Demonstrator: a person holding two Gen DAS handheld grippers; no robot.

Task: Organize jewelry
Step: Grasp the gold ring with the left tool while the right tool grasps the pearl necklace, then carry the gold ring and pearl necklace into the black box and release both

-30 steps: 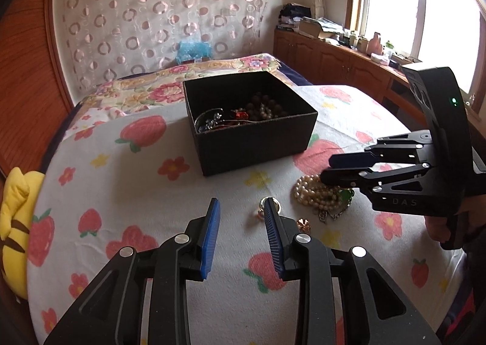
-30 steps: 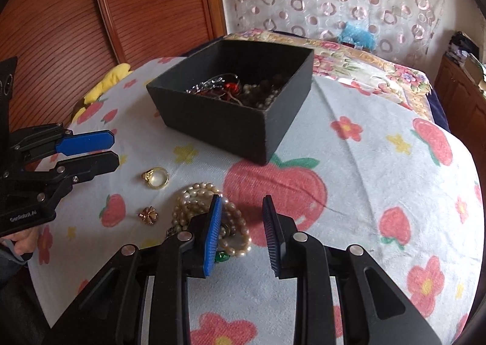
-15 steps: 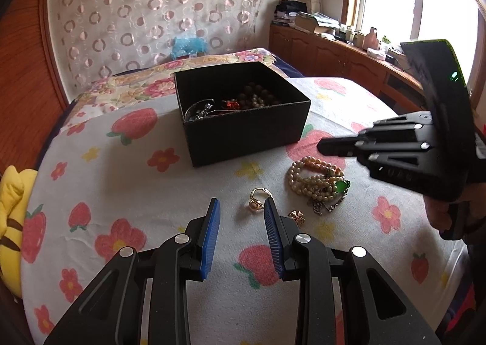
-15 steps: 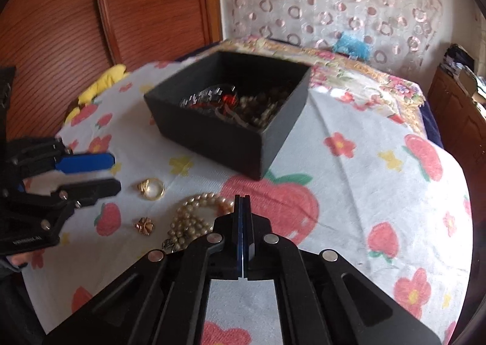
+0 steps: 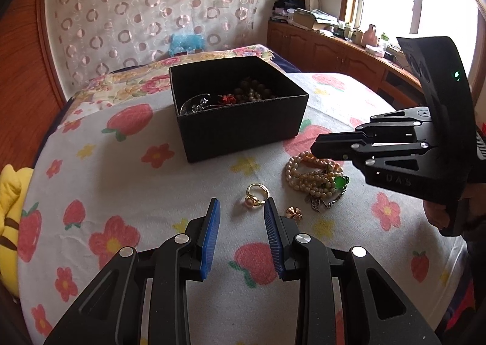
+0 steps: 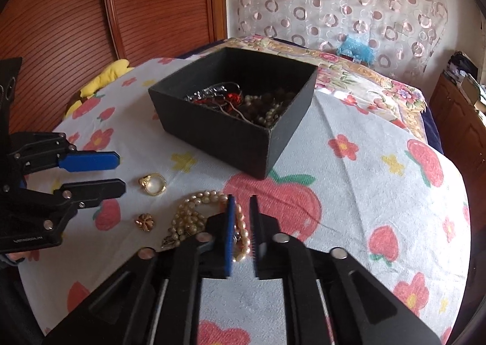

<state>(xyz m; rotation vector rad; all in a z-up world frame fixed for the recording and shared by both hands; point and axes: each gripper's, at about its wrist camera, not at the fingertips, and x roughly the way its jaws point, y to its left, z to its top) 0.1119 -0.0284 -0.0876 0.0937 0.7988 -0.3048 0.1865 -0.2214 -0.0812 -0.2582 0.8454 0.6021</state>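
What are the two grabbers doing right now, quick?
Left gripper: open, holding nothing, just above the gold ring.
Right gripper: fingers slightly apart, empty, over the pearl necklace.

Black plastic tongs (image 5: 241, 238), blue ribbed pads (image 5: 209, 241), silver screws, green LED (image 5: 456, 74) on housing.

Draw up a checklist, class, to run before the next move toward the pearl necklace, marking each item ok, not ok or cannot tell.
1. Right claw parted enough for pearls: cannot tell, gap is narrow.
2. Right claw over the pearl necklace: ok.
3. Pearls actually gripped: cannot tell.
4. Left claw open and clear of the necklace: ok.
5. Black box open with room: ok.
6. Gold ring and flower earring lie apart from the necklace: ok.
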